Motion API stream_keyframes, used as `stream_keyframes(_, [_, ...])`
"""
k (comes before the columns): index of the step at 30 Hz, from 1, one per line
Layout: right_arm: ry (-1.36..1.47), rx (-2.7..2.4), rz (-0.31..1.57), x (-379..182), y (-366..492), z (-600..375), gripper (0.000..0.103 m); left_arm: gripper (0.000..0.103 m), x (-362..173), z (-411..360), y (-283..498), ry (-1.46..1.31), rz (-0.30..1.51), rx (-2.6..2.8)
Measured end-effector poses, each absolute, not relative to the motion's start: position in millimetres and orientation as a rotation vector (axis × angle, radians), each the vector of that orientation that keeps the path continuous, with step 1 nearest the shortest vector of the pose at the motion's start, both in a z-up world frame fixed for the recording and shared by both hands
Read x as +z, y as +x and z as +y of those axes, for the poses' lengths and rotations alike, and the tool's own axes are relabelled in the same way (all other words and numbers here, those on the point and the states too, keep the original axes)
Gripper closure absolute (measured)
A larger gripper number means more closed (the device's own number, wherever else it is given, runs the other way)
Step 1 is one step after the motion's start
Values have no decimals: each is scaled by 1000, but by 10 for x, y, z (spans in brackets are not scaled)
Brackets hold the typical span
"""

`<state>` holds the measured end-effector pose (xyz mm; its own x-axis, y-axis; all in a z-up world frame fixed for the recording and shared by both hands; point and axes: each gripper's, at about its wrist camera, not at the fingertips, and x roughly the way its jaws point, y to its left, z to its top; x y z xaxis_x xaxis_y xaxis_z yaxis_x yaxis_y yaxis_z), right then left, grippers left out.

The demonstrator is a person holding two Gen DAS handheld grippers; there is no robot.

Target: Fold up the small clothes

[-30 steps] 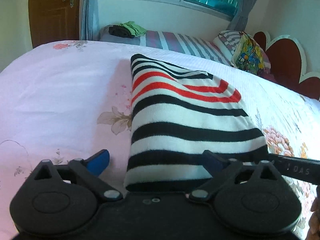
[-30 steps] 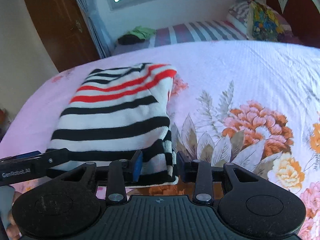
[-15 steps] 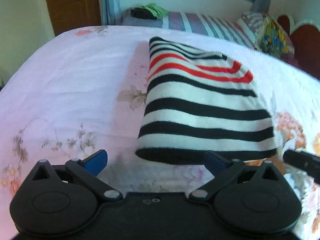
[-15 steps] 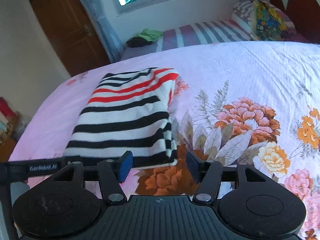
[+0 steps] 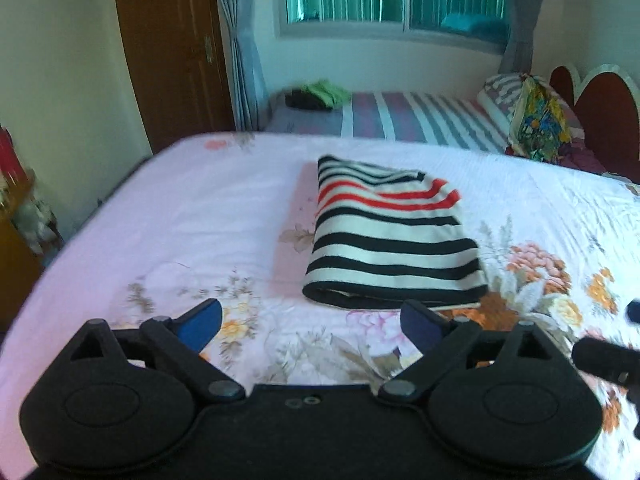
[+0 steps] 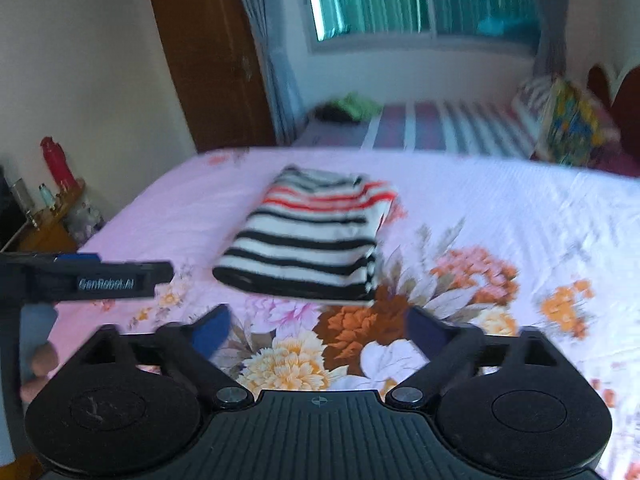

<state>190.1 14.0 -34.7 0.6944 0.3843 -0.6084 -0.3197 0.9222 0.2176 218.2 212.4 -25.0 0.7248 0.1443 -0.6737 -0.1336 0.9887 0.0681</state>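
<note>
The folded striped garment [image 5: 394, 240] is lying flat on the bed [image 5: 180, 220], in the middle of the floral sheet and well in from every edge of the bed, its long axis running from the near edge toward the far edge, red stripes at the far end and the thick folded end facing the cameras. The left hand-held gripper [image 5: 310, 322] is hovering short of that near end and slightly to its left, released, nothing between its fingers. The right hand-held gripper [image 6: 318, 328] is standing just off the garment's near right corner; its jaws have just been opening and are now spread wide over bare sheet. Both appear about equally near, and the fold looks finished.
</note>
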Motion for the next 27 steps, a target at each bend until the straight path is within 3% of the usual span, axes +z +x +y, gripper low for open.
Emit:
stream_keyframes(6, [119, 278, 555, -35, 1173, -100, 0, 6, 29, 1879, 1428, -25, 712, 172])
stream_keyframes(14, [141, 288, 503, 169, 195, -397, 0, 3, 210, 1607, 431, -28, 660, 176])
stream_keyframes(27, [131, 245, 416, 417, -678, -630, 0, 1, 427, 1389, -340, -46, 610, 152])
